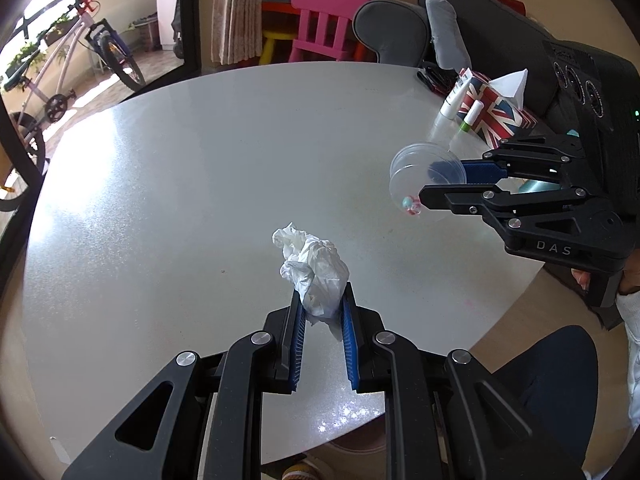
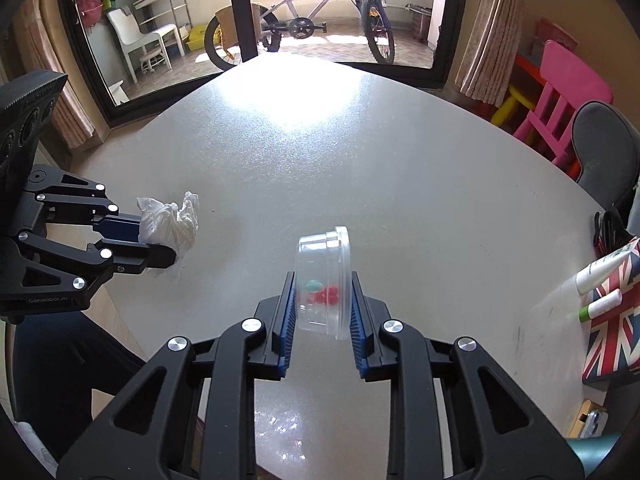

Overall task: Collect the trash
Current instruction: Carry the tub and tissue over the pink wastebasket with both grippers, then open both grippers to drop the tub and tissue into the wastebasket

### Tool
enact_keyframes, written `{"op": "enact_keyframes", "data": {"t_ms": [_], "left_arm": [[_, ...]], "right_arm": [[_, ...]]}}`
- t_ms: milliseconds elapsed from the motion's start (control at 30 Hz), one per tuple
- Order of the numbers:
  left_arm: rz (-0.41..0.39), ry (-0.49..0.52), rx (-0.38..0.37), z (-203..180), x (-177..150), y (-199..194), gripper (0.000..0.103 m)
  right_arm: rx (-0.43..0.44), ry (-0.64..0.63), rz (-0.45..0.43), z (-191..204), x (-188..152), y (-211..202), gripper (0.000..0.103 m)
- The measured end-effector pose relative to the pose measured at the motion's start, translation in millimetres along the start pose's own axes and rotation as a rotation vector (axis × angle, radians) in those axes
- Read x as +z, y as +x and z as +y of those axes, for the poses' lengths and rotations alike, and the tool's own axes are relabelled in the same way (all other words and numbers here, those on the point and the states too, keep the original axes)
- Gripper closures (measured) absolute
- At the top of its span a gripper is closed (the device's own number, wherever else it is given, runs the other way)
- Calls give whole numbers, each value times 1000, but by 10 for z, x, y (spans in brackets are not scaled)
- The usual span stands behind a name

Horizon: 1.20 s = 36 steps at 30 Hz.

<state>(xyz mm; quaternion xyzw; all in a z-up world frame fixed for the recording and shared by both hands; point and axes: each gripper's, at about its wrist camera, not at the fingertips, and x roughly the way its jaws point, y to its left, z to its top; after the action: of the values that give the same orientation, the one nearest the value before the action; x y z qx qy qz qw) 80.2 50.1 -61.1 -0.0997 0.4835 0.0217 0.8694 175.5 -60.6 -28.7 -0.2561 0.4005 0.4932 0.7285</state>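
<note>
A left gripper (image 1: 320,300) clamps a crumpled white tissue (image 1: 314,270) between its blue-padded fingers (image 1: 298,344) above a round, pale grey table (image 1: 200,184). At right, the right gripper (image 1: 444,182), held by a person whose hand (image 1: 624,276) shows at the frame's edge, grips a clear plastic cup (image 1: 424,178) lying on its side, small coloured pieces inside. Beyond it, a Union Jack tissue box (image 1: 496,110) sits near the table's far rim with white tubes (image 1: 472,114) leaning against it. A pink child's chair (image 1: 324,20), a grey sofa (image 1: 396,28) and a bicycle (image 1: 80,48) outside the glass door fill the background.
</note>
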Motion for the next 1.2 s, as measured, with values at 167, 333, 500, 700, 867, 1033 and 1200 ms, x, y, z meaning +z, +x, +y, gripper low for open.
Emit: {"op": "enact_keyframes", "data": {"t_ms": [167, 333, 500, 700, 867, 1033, 1200], "left_arm": [[-9, 21, 1, -136, -151, -152, 86], [-25, 39, -5, -278, -300, -312, 86], [-40, 60, -14, -428, -430, -431, 86], [-46, 66, -32, -563, -618, -527, 86], [-41, 63, -42, -623, -761, -548, 86], [-27, 61, -45, -639, -885, -562, 86], [-27, 57, -43, -626, -892, -581, 86]], "right_arm": [[3, 27, -37, 90, -212, -334, 79], [11, 39, -50, 229, -476, -594, 79], [31, 48, -63, 388, -753, -810, 79], [78, 47, -50, 604, -1056, -951, 79], [124, 54, -18, 773, -1273, -899, 79], [164, 60, 11, 866, -1358, -776, 79], [173, 46, 17, 893, -1288, -742, 70]]}}
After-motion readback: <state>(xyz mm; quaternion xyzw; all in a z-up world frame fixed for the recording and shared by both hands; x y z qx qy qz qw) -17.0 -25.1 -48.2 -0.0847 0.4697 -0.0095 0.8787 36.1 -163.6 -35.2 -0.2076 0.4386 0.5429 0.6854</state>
